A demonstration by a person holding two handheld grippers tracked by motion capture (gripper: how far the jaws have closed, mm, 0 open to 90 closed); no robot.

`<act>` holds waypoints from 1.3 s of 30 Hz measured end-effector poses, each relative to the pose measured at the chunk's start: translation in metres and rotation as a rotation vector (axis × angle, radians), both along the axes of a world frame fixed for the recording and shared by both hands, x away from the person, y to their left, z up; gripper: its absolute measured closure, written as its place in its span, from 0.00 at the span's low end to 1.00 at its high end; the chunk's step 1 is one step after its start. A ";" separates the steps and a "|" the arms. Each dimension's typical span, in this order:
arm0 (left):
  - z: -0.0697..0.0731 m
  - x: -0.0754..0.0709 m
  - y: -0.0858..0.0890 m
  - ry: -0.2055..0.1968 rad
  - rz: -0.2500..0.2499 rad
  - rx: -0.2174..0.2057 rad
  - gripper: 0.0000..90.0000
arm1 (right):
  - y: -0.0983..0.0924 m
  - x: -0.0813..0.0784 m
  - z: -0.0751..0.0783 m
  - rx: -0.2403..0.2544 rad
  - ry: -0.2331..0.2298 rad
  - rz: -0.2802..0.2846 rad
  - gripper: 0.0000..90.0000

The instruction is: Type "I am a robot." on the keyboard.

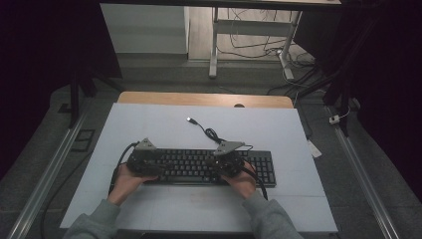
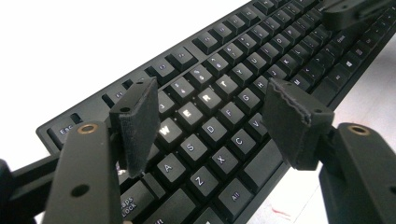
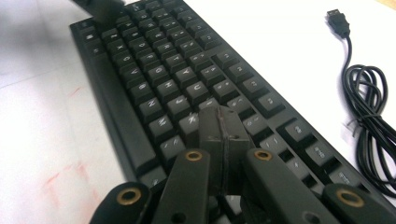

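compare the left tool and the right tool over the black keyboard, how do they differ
The left tool is open, its pads apart above the letter keys of the black keyboard; the right tool is shut, pads pressed together with nothing between. Left hangs over the keyboard's left half, right nearer its middle. Both are black.

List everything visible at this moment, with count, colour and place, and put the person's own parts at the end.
keyboard: one, black, on the near middle of the mat, under both grippers
cable: one, black, coiled on the mat behind the keyboard
USB plug: one, black with a metal tip, at the cable's free end, lying on the mat
mat: one, white, covering the table
table: one, wooden, edge showing beyond the mat
desk frame: one, white, on the floor behind the table
left gripper: one, black, jaws open above the letter keys
right gripper: one, black, jaws shut together over the keys
hands: two, grey sleeves, at the near edge
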State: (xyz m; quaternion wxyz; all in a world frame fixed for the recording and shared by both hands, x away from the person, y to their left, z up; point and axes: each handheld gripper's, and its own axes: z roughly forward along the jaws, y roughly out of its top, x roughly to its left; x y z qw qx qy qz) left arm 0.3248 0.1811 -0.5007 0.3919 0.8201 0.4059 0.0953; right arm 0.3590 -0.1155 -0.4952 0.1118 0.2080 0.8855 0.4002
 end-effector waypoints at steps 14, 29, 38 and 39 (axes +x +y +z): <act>0.000 -0.001 -0.002 -0.004 -0.005 0.011 0.40 | 0.018 0.018 -0.011 -0.011 -0.001 -0.022 1.00; 0.000 -0.001 -0.002 -0.007 -0.005 0.021 0.39 | 0.023 0.018 -0.020 -0.041 0.003 -0.033 1.00; 0.000 -0.001 -0.001 -0.014 0.004 0.017 0.39 | 0.009 0.014 -0.009 0.004 -0.012 -0.037 1.00; 0.000 -0.001 -0.001 -0.014 0.005 0.017 0.39 | 0.007 0.014 -0.008 0.010 -0.010 -0.039 1.00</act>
